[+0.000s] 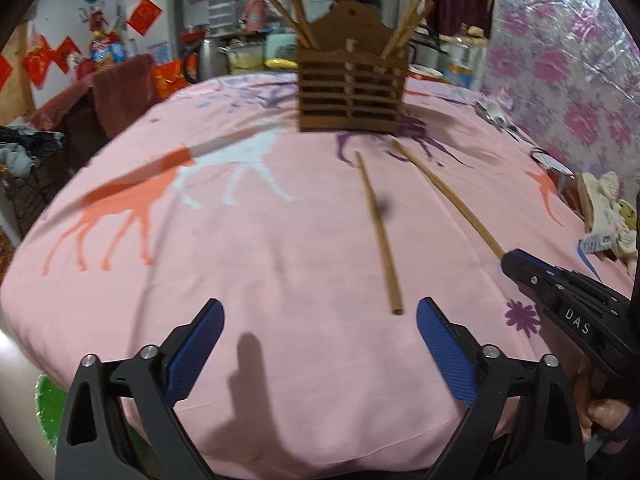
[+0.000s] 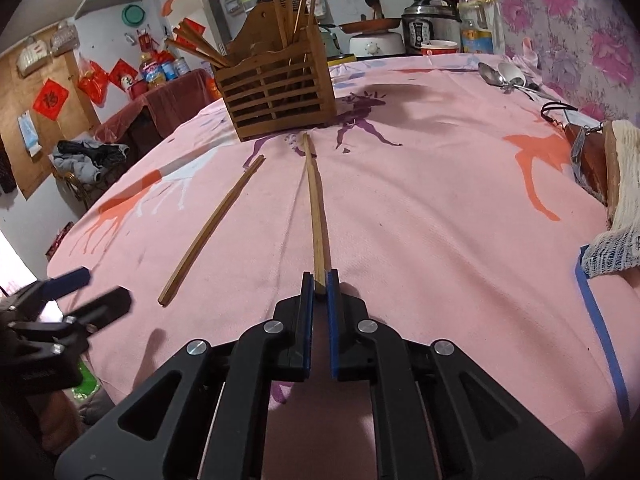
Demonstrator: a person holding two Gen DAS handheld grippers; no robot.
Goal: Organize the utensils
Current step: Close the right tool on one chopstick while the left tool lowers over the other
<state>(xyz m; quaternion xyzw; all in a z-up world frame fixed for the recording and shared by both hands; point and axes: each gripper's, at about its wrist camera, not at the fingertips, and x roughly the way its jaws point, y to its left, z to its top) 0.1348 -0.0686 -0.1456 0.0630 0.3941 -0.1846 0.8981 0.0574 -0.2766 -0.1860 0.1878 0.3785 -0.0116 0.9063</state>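
Right gripper (image 2: 320,280) clenched on near end of long brown wooden chopstick (image 2: 314,196), tip toward slatted wooden utensil holder (image 2: 276,92). Left gripper (image 1: 320,320) spread wide, empty, seemingly above second loose chopstick (image 1: 378,232) on pink horse-print tablecloth (image 1: 260,240).

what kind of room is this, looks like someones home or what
Most likely a home kitchen or dining corner: a pressure cooker and a frying pan stand beyond the table's pink cloth, and a wooden utensil holder full of chopsticks sits on it.
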